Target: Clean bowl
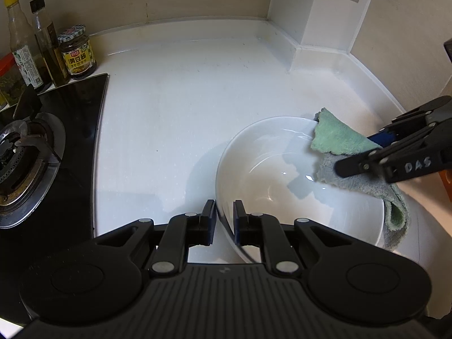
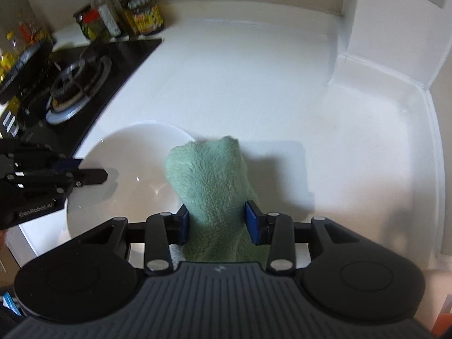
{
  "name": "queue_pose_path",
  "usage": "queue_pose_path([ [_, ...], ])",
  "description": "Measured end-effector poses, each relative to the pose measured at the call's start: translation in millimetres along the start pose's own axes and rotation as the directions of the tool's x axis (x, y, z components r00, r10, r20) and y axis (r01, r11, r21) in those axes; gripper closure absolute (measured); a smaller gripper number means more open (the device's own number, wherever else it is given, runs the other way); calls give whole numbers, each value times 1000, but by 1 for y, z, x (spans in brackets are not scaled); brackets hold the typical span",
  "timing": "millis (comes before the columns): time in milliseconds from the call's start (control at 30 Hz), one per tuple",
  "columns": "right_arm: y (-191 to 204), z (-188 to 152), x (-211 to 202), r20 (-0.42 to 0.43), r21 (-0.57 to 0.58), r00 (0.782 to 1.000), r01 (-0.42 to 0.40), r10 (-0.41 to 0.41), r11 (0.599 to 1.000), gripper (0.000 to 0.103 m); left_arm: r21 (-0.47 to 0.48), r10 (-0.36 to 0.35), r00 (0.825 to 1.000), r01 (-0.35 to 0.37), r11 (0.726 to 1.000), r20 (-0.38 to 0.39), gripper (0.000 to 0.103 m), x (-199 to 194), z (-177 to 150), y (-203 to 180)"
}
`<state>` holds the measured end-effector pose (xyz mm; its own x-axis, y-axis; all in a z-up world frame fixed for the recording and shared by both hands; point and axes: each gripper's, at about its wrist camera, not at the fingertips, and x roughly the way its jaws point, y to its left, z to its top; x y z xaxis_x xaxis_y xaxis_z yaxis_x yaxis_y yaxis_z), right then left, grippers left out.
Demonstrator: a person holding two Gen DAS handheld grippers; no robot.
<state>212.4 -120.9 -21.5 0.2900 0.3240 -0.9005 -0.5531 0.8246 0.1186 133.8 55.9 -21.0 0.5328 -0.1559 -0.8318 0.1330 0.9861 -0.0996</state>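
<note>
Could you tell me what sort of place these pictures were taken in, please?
Most likely a home kitchen: a gas burner set in a black hob, condiment bottles and a sauce jar against the wall, and a white bowl on a white countertop.

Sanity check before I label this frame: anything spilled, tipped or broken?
Nothing stands out. The bowl looks intact, left gripper shut on its rim; whether it is tilted I can't tell. The right gripper holds the cloth over the rim. No spill shows on the counter.
</note>
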Motion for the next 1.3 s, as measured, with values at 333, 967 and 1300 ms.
queue_pose_path([
  [333,22,10,6,-33,-260,997,62,-73,964,83,96,-20,1000,22,995,-21,87,1,5,-4],
  [967,21,50,13,-91,-429,995,2,-45,903,85,365,17,998,9,931,-68,89,18,24,-34],
  [1300,-13,28,5,-4,-199,999,-43,43,979,87,-4,15,999,-16,1000,-42,89,0,14,-29],
])
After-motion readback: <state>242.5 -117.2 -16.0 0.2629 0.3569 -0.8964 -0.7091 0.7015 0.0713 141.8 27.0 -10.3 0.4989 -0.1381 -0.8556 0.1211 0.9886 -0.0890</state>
